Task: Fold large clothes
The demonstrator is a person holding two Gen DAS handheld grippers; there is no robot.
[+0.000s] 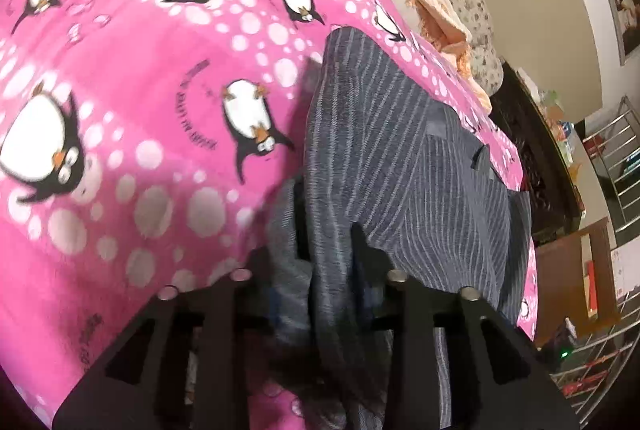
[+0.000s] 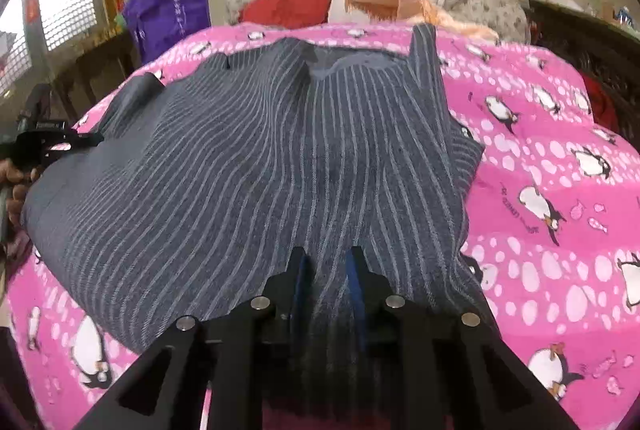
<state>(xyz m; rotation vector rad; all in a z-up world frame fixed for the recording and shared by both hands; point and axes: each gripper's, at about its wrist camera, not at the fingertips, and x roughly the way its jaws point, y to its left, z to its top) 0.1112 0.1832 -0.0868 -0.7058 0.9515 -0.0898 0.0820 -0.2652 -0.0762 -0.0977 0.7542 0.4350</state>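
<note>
The grey pinstriped garment lies spread on the pink penguin blanket, hem toward both grippers. The right gripper pinches a fold of it — striped cloth bunched between its fingers — and the left gripper has cloth gathered between its fingers too, grip unclear.

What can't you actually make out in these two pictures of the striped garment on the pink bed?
- Striped garment: what kind it is; its near edge is bunched between the right fingers.
- Left wrist view: fabric near the left fingers is blurred, so the grip is unclear.
- Writing on the penguin blanket: blurred, unreadable.
- Purple bag: its print is too small.
</note>
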